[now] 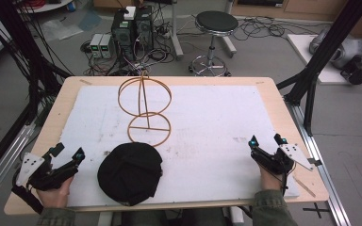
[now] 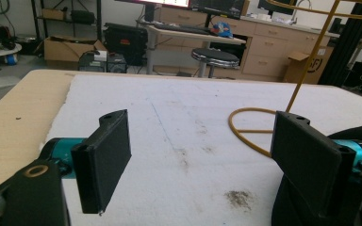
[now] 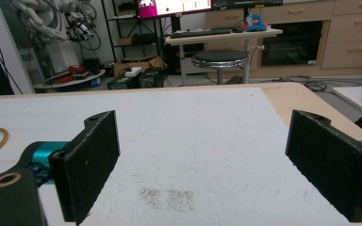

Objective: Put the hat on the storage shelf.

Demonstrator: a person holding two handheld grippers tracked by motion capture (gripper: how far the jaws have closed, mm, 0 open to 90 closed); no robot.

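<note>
We see the black cap (image 1: 130, 173) lying at the bench's (image 1: 273, 94) near edge just right of our left gripper (image 1: 67, 153), the nearer one, well apart from the right gripper (image 1: 267, 141), both jaws wide open and empty, wire stand (image 1: 145, 110) just behind.

Lab: computer towers (image 1: 132, 29) and tangled cables (image 1: 259, 28) on floor, stool (image 1: 215, 23), monitor (image 3: 176, 6) on desk.
</note>
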